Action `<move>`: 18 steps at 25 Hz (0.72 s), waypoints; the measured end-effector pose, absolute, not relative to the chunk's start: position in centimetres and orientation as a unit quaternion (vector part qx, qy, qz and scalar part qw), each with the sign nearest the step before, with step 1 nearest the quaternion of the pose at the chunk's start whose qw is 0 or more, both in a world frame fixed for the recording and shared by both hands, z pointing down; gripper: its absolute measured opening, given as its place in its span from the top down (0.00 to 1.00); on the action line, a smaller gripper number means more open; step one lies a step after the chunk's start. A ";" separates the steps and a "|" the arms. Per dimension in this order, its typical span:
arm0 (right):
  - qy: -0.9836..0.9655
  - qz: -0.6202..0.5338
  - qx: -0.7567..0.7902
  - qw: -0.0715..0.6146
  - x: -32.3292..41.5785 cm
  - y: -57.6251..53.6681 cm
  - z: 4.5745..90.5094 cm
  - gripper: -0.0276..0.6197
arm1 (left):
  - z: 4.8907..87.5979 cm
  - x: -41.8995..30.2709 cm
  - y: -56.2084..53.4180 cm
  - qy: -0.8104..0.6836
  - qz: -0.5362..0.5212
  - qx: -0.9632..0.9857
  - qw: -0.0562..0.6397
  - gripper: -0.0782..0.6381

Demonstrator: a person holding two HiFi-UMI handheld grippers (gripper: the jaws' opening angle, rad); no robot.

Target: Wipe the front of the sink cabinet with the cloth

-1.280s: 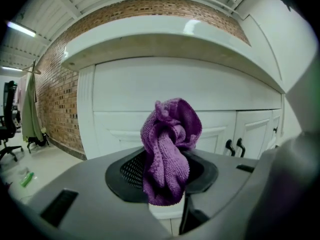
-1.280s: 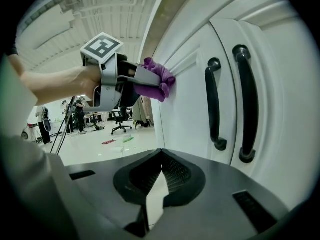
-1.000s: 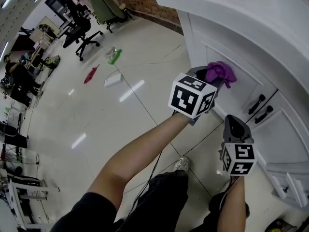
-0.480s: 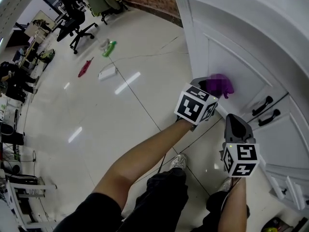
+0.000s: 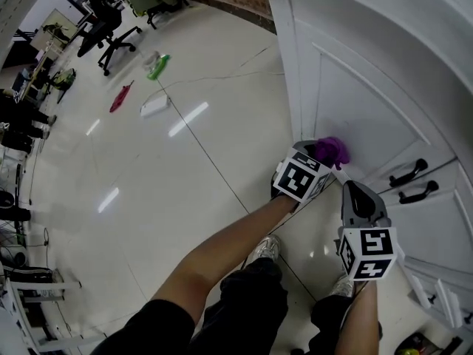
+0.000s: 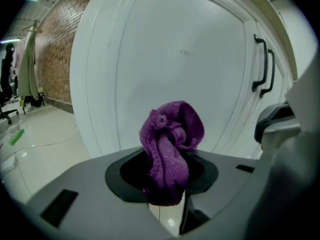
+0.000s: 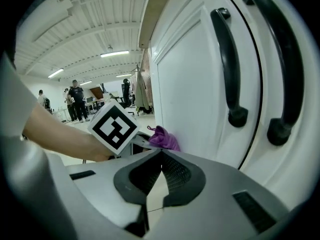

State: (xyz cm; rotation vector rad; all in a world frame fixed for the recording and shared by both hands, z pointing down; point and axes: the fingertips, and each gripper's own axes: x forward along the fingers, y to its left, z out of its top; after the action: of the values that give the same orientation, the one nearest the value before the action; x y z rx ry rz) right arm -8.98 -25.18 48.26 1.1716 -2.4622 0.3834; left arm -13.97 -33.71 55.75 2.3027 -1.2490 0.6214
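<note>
Purple cloth (image 6: 170,139) is bunched in the left tongs (image 5: 319,156), jaws clamped on it. It sticks out past the tips and touches the white cabinet door (image 5: 369,102) low on its panel. Right tongs (image 7: 159,156) are closed with nothing between them, just right of the left tongs and apart from the cloth. Black handles (image 7: 230,69) stand up and right of the right tongs. Shiny tiled floor (image 5: 170,161) lies below both tongs.
</note>
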 end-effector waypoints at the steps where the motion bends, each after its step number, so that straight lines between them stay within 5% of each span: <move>1: -0.877 0.137 0.417 0.194 -9.0 -25.2 48.4 0.96 | 56.5 -13.9 -33.7 -0.451 0.228 0.832 0.226 0.68; 18: -0.878 0.138 0.405 0.215 -8.9 -25.2 50.2 0.96 | 67.4 -13.9 -32.5 -0.436 0.292 0.808 0.269 0.68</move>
State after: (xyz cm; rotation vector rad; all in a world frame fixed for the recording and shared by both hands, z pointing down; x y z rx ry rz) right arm -8.94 -25.20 50.23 1.1240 -2.4335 0.3817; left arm -13.91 -32.45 67.44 2.1773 -1.1761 0.7863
